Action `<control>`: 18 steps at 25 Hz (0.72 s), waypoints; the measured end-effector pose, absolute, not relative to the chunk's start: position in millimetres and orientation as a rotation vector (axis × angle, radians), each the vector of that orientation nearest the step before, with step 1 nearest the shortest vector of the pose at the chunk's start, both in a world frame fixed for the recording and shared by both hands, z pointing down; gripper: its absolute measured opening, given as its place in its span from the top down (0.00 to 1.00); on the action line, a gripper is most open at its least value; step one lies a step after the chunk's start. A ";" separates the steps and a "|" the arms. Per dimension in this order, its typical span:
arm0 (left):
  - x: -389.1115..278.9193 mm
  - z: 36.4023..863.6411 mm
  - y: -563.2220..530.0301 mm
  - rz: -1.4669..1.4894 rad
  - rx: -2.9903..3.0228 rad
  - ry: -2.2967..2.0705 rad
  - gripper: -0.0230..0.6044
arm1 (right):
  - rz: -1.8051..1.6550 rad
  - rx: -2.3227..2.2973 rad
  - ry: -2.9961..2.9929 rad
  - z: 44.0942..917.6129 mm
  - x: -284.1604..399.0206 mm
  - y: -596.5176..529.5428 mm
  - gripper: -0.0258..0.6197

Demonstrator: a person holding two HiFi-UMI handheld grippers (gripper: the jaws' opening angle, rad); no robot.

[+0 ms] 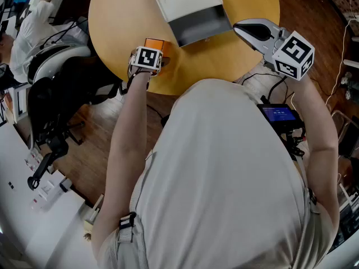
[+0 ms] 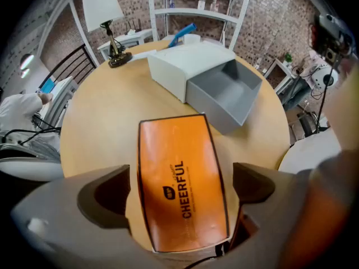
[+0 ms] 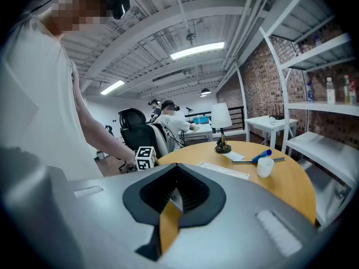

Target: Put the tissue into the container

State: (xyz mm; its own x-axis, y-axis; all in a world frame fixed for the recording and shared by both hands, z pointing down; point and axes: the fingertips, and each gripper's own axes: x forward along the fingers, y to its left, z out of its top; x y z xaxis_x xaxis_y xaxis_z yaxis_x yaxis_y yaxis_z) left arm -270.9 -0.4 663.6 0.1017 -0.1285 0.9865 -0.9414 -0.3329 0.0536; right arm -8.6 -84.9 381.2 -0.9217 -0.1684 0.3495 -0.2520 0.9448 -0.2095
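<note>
Tabletop (image 2: 106, 122) clear between tissue pack (image 2: 182, 184), open drawer (image 2: 227, 94).

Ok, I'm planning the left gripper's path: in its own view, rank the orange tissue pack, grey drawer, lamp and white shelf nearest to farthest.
1. Orange tissue pack: between the left gripper's open jaws.
2. Grey drawer: just beyond, slightly right.
3. Lamp: far left on the table.
4. White shelf: behind the table.

- Tissue pack (image 2: 182, 184): smooth, glossy orange plastic wrap.
- Container (image 2: 174, 66): matt plastic, with a white shell and a grey drawer.
- Table (image 2: 95, 133): smooth pale wood with a soft sheen.
- Floor (image 1: 95, 156): dark wood boards.
- Shirt (image 1: 224, 178): pale matt cloth.
</note>
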 end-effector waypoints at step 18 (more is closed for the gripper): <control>-89.6 564.1 -112.8 1.828 2.194 -0.673 0.35 | 0.498 0.584 -2.756 396.7 88.3 -86.3 0.96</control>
State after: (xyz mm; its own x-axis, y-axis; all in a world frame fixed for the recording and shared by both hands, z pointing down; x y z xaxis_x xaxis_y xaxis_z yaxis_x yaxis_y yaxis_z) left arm -89.6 -112.8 564.1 0.1281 -0.2108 0.9691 -0.4678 -0.8745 -0.1284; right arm 88.3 -86.3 396.7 -0.8793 -0.3373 0.3361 -0.4337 0.8588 -0.2726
